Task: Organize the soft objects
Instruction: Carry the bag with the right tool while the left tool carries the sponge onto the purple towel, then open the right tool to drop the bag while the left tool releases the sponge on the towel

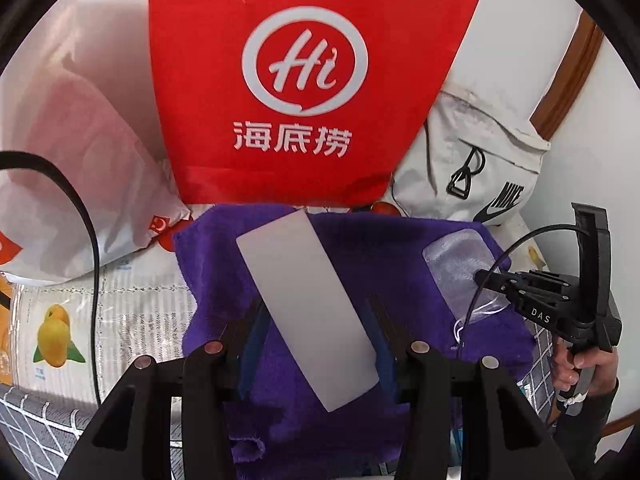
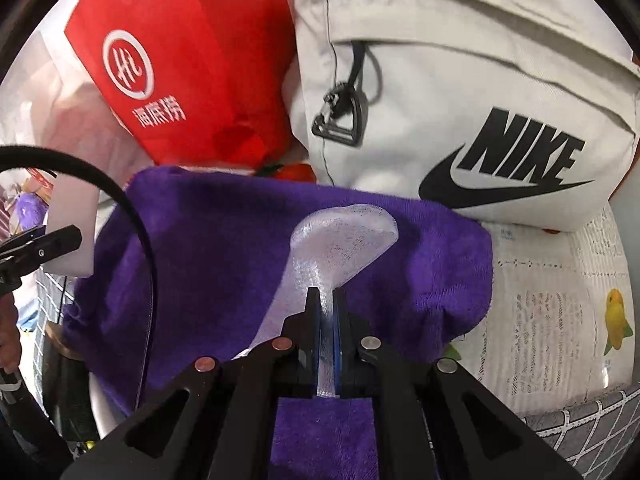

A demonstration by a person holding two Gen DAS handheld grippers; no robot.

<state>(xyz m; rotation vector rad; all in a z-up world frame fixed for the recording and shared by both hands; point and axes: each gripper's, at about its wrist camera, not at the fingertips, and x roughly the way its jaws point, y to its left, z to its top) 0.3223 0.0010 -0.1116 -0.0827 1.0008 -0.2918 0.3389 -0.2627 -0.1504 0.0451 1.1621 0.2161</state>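
Now, left tongs (image 1: 316, 320) gripping white sheet (image 1: 306, 304); right tongs (image 2: 327, 300) clamped on clear pad (image 2: 340, 240), above purple towel (image 2: 224, 232)

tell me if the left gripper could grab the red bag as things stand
Probably not yet. The left gripper already holds a white flat card between its fingers above the purple towel. The red bag stands unobstructed behind the towel.

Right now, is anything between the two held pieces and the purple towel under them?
Nothing visible. The frosted white flat sheet in the left gripper and the clear textured soft pad in the right gripper both hang over bare purple terry towel.
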